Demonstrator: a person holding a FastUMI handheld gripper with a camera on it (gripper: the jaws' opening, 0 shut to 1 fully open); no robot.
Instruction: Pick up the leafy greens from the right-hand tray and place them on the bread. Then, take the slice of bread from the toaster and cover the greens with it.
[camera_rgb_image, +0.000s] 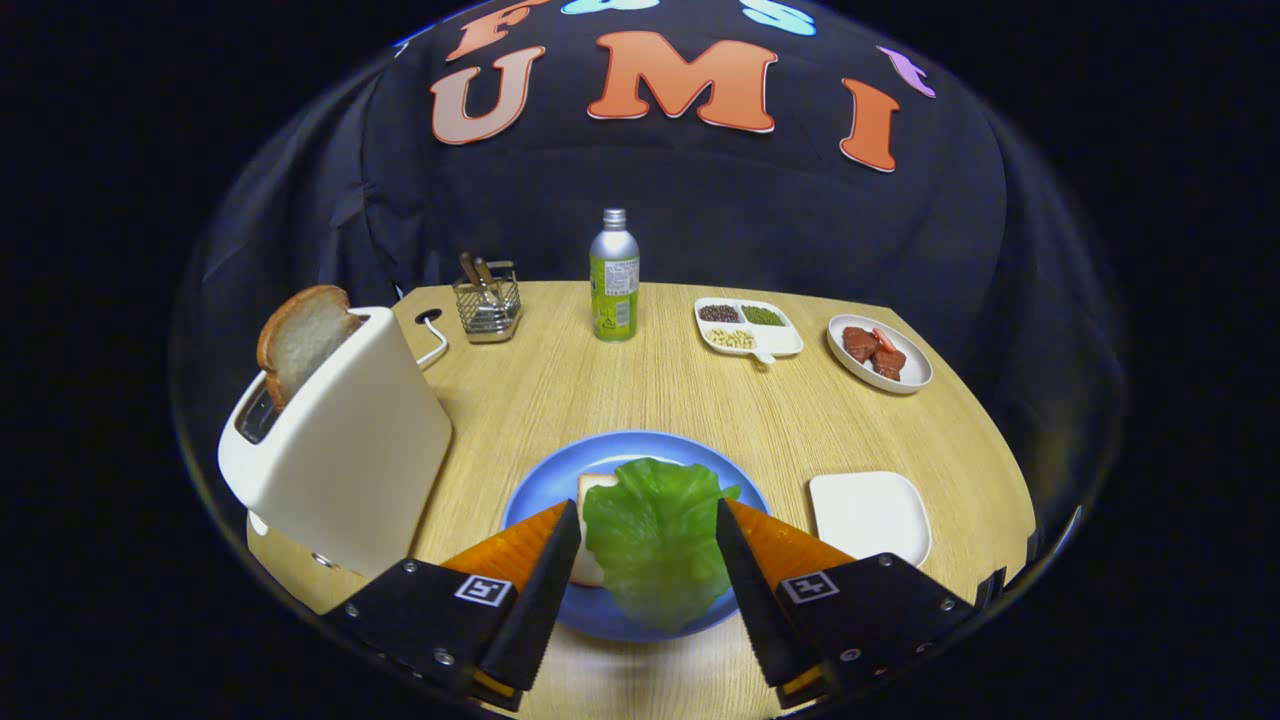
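Gripper (648, 515) angled down toward the table — two fingers (545, 590) spread wide, converging forward, serrated inner edges facing each other — nothing pressed by both.

At the back of the wooden table (600, 400) stands a metal bottle (614, 276) with a green label and a silver cap, upright. Left of it sits a small wire basket (488, 306) holding 2 brown-handled utensils, and just left of that basket a dark round hole (428, 317) in the tabletop passes a white cord. Right of the bottle is a white divided dish (752, 328) with 3 filled sections: dark beans, green beans and pale ones. Beside it, further right, a white oval plate (880, 353) carries reddish-brown pieces of meat.
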